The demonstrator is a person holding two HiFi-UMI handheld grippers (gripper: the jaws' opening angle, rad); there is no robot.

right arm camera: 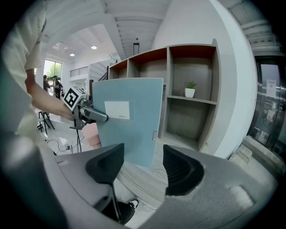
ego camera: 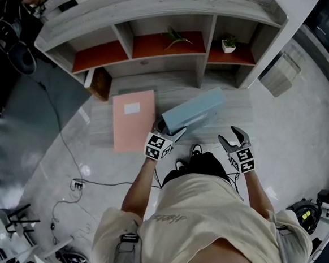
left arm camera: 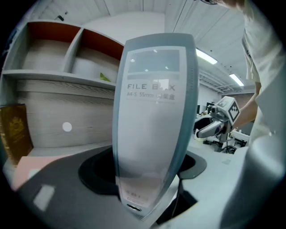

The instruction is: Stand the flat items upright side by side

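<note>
Pale-blue file box [ego camera: 194, 111] sits at twelve o'clock from the person, raised on its narrow edge on the grey wood platform [ego camera: 230, 103] in front of the shelf unit [ego camera: 164, 60]. The right gripper view shows it close to upright, with its white label facing that camera. The left gripper [ego camera: 173, 136] clasps the box by its spine. In the left gripper view the printed spine fills the gap between the two dark jaws, and the pads press it from either side.

Pink folder [ego camera: 133, 120] lies flat on the same platform at nine o'clock from the box, just beside it, with its white label up. A brown book [left arm camera: 15, 129] leans under the shelf at the far left.

The right gripper [ego camera: 234, 137] hovers at four o'clock from the box, apart from it. Its jaws are spread with nothing between them, and only the platform and the box beyond show through the gap.

On the shelf, a small potted plant [ego camera: 229, 43] stands in the orange-backed compartment at one o'clock, and a green sprig [ego camera: 175, 39] lies in the middle one.
</note>
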